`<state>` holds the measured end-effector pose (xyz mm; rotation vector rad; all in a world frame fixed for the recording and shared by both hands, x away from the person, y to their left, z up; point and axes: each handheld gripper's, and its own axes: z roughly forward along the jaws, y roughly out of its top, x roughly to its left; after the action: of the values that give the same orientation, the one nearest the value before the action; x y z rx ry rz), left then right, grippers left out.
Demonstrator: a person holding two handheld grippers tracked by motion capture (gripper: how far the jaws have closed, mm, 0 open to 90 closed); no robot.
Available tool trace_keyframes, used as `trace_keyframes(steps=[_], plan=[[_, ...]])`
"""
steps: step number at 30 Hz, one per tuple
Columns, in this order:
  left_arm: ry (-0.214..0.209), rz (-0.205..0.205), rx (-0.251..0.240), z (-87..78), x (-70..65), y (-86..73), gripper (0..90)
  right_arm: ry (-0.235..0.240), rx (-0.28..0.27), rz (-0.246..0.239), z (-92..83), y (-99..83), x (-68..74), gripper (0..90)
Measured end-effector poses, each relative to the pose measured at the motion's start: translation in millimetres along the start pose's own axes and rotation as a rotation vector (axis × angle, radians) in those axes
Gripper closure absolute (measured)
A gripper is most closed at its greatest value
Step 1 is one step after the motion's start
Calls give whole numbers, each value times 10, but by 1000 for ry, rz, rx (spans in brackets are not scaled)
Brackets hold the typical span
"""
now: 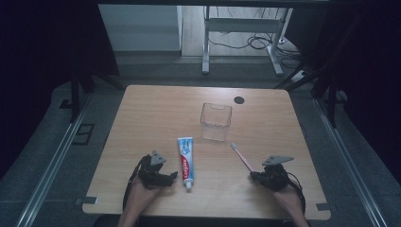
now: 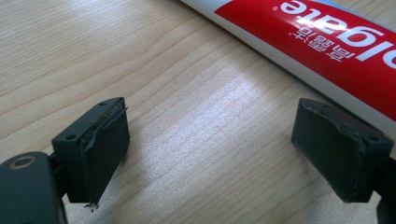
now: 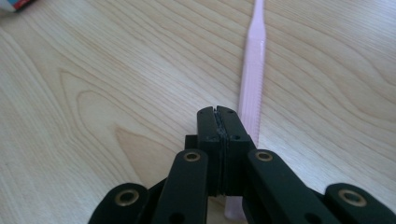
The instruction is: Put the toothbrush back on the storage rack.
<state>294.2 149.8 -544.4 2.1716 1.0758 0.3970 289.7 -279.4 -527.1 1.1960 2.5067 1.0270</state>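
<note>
A red, white and blue toothpaste tube (image 1: pixel 186 161) lies lengthwise near the table's middle front, cap toward me. In the left gripper view the tube (image 2: pixel 327 42) runs across the upper right, just past the right-hand jaw. My left gripper (image 1: pixel 171 177) (image 2: pixel 212 123) rests low over the wood to the left of the tube, open wide with only bare table between its pads. A pink toothbrush (image 1: pixel 241 157) lies at an angle on the right, bristles at the far end. My right gripper (image 1: pixel 254 176) (image 3: pixel 218 113) is shut with nothing between its pads, just above the near end of the toothbrush handle (image 3: pixel 252 88), which passes under and to the right of the jaws.
A clear plastic box (image 1: pixel 216 121) stands upright behind the tube and the brush. A black round hole (image 1: pixel 239 100) sits near the far edge of the wooden table (image 1: pixel 142 118). Beyond it are a white desk frame and cables on the floor.
</note>
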Motion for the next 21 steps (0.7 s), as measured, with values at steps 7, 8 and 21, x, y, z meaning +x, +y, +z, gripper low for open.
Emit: trace_keyframes(steps=[7, 8, 21], plan=[[0, 0, 0, 0, 0, 0, 114, -18, -1, 23, -55, -44, -114, 881], [0, 0, 0, 0, 0, 0, 114, -18, -1, 23, -55, -44, -114, 881], [0, 0, 0, 0, 1, 0, 114, -40, 1, 51, -119, -73, -277, 874]])
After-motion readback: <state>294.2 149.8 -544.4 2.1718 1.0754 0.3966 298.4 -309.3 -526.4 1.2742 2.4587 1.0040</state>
